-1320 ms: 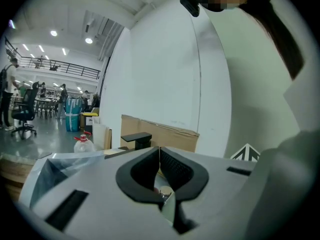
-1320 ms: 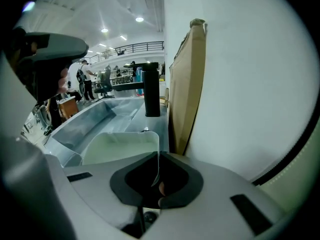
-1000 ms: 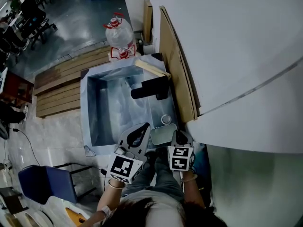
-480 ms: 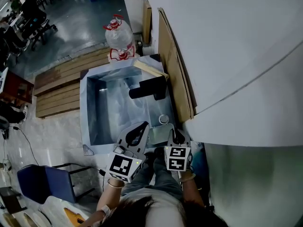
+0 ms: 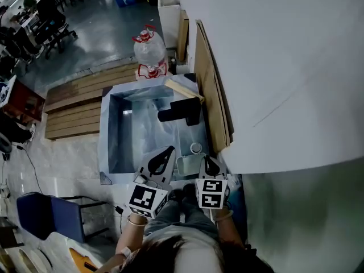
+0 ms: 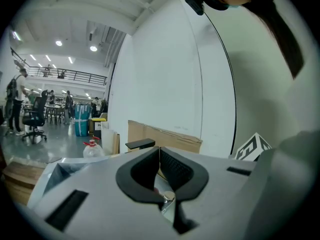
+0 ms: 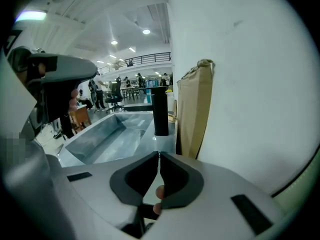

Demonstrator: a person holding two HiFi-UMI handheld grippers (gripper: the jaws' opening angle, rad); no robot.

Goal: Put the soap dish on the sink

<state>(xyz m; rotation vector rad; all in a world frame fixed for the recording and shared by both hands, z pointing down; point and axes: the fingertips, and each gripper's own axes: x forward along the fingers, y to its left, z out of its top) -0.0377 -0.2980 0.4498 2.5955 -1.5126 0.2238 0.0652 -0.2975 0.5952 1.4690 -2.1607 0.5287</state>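
The soap dish [image 5: 189,165] lies flat on the near right corner of the sink [image 5: 108,131], its long side running along the sink's front edge, just this side of a small round ring [image 5: 195,148]. The left gripper [image 5: 169,151] and right gripper [image 5: 206,160] flank it, each with jaws closed tip to tip on nothing. A black faucet [image 5: 181,111] stands farther back.

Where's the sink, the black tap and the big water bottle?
sink [image 5: 133,138]: head view, bare basin floor.
black tap [image 5: 181,111]: head view, middle of its body.
water bottle [image 5: 149,50]: head view, its clear belly.
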